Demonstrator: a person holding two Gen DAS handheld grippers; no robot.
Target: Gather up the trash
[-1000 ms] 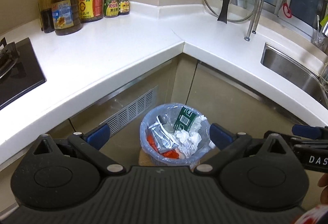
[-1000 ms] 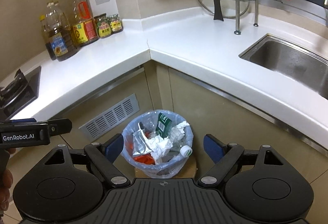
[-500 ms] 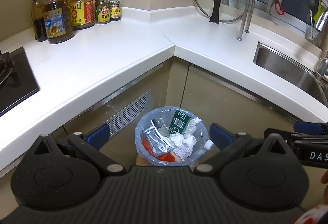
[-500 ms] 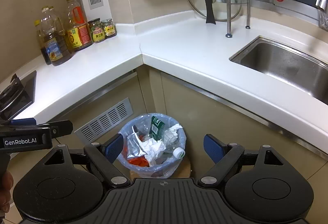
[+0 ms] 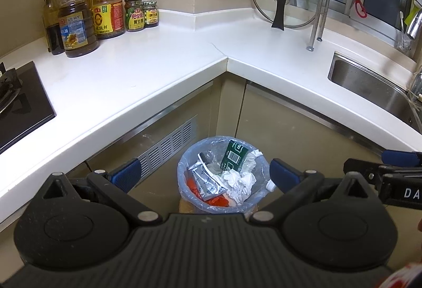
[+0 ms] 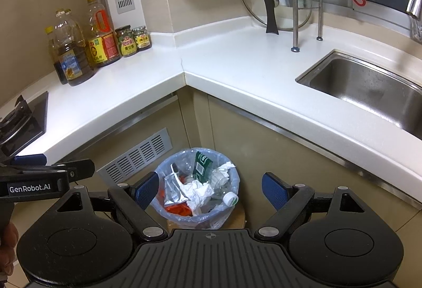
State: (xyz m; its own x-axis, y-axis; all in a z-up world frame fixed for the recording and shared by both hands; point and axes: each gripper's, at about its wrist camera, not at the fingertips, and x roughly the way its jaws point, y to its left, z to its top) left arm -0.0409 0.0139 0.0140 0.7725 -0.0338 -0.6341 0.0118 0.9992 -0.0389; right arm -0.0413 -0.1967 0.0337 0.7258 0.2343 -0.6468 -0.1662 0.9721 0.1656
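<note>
- The trash bin (image 5: 221, 174), lined with a clear blue-tinted bag (image 6: 168, 211), stands on the floor in the corner under the white counter (image 5: 163, 58), well below both grippers and filled to the rim.
- The left gripper (image 5: 203, 174) has its blue pads spread wide and holds nothing; the right gripper (image 6: 211, 189) is likewise wide open and empty.
- Risk: crumpled tissue (image 5: 238, 182) and a green carton (image 5: 233, 155) stand proud of the rim, so a careless pinch of the liner could tip them onto the floor.
- Risk: a capped bottle (image 6: 230, 199) lies against the near right edge; lifting the bag unevenly could roll it out.
- Risk: the thin film may tear if a pad catches only a single layer.
- Risk: both grippers hang close together, so descending at once could knock them into each other.
- Writing: "GenRobot.AI" on the left gripper's side in the right view; "DA…" cut off in the left view.
- Writing: a jar (image 5: 134, 14) reads "Yes!", probably; the oil bottle (image 5: 107, 2) carries Chinese characters too small to trust.
</note>
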